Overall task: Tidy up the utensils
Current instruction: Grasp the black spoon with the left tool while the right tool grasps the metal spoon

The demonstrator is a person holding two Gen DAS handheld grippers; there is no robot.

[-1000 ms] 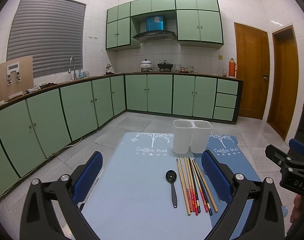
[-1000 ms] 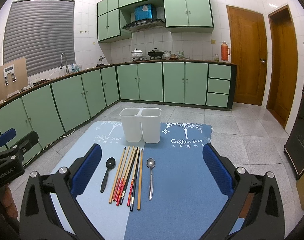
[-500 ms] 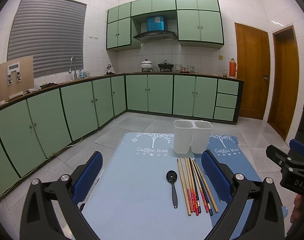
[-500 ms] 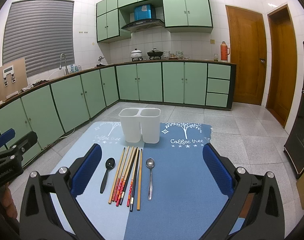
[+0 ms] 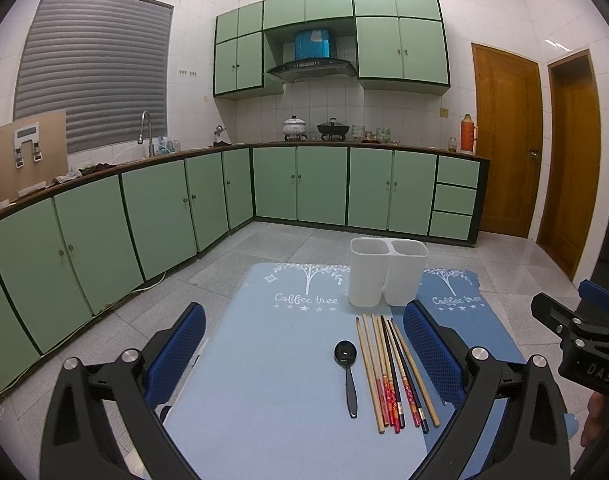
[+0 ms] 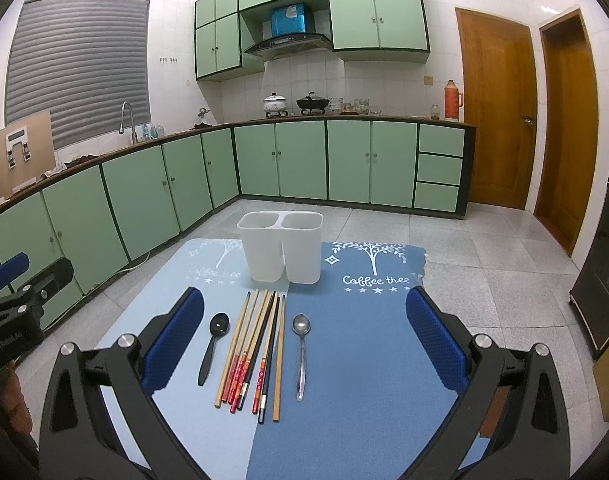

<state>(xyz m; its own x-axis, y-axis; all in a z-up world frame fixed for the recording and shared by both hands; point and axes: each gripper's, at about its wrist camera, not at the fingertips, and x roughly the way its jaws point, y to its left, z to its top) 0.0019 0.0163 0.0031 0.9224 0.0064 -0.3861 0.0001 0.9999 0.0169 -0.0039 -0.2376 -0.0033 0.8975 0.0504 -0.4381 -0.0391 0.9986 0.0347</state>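
Almost nothing has shifted since a second ago: both views show the same layout, with only a slight drift of the cameras. Left gripper hangs above the light-blue mat, its blue-padded fingers spread wide and holding nothing. Right gripper hovers over the darker blue mat, likewise released and empty. Between them lie a black spoon, a bundle of chopsticks and a metal spoon, side by side, handles toward the cameras. How many chopsticks there are is hard to count, as they overlap. Beyond their tips stands a white two-compartment holder, upright, seemingly empty, straddling the seam of the two mats.
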